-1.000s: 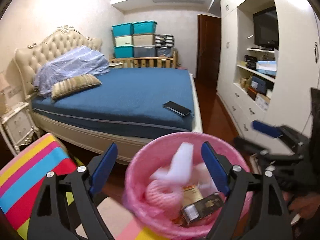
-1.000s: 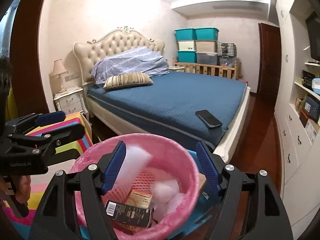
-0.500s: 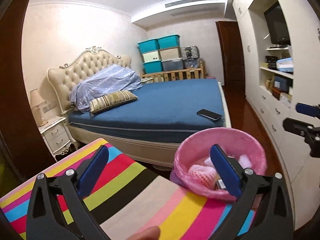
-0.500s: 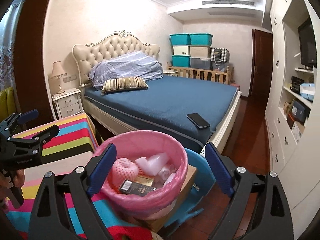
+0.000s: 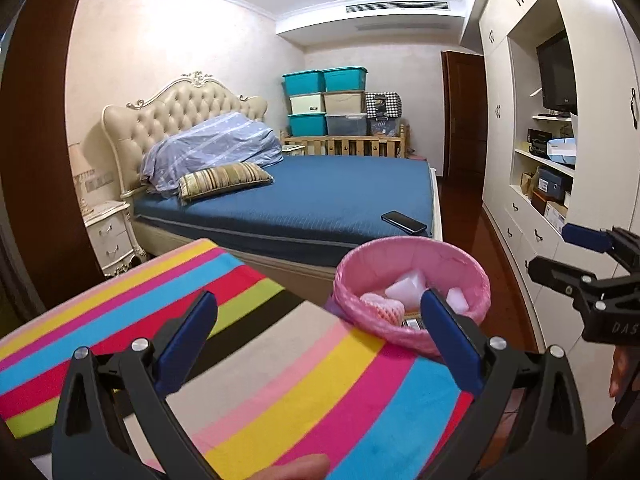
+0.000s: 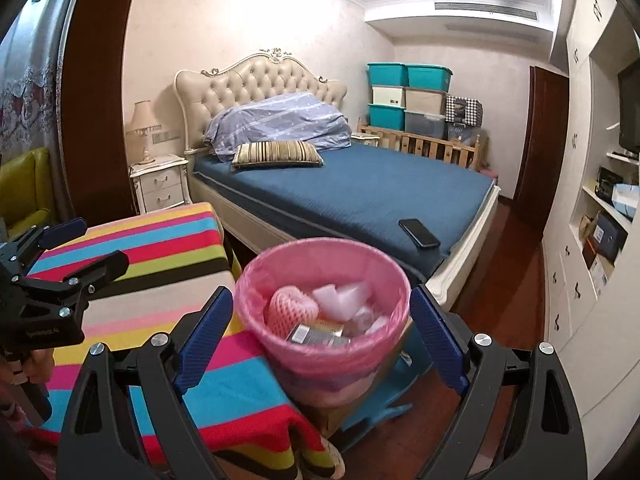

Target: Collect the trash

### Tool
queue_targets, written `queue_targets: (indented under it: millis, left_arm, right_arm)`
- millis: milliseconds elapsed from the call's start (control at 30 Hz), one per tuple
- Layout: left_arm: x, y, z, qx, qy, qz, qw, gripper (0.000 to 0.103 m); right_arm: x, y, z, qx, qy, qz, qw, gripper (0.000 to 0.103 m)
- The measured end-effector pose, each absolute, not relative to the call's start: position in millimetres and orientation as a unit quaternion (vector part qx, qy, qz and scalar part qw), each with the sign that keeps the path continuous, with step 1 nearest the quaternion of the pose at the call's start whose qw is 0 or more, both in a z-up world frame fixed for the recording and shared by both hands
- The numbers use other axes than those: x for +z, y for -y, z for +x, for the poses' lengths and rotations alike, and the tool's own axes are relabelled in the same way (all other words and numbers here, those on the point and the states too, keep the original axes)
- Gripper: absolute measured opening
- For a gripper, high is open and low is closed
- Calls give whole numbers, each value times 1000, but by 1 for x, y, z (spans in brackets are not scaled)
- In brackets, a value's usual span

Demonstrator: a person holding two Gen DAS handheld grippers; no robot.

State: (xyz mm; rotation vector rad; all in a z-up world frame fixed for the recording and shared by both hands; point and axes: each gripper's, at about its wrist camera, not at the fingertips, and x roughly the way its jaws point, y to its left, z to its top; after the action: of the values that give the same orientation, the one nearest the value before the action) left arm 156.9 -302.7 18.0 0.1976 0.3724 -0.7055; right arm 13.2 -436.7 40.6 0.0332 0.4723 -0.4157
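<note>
Since both pulled back from pink bin (image 6: pixel 324 308) past counter (image 5: pixel 256 364) edge, left hand-held gripper (image 5: pixel 316 344), right hand-held gripper (image 6: pixel 322 332) gape empty; trash dropped, likely done

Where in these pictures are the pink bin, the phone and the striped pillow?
pink bin (image 6: pixel 280 268): right wrist view, inner back wall.
phone (image 6: pixel 419 233): right wrist view, middle of its screen.
striped pillow (image 5: pixel 224 178): left wrist view, middle of its top.

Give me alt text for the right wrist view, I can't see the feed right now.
The open right gripper frames a pink-lined trash bin holding a pink foam net, white foam pieces and a dark box. The striped tablecloth and left gripper are at left; behind, a blue bed carries a black phone.
</note>
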Motion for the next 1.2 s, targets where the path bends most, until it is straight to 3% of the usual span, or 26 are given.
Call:
queue_targets:
  millis: [467, 1200]
  left_arm:
    - [2, 308, 118, -346, -185, 109, 913, 98]
    - [-2, 304, 117, -346, -191, 110, 912, 98]
  right_arm:
    - [14, 428, -17, -192, -219, 8, 956, 85]
    - [14, 426, -14, -188, -222, 3, 957, 85]
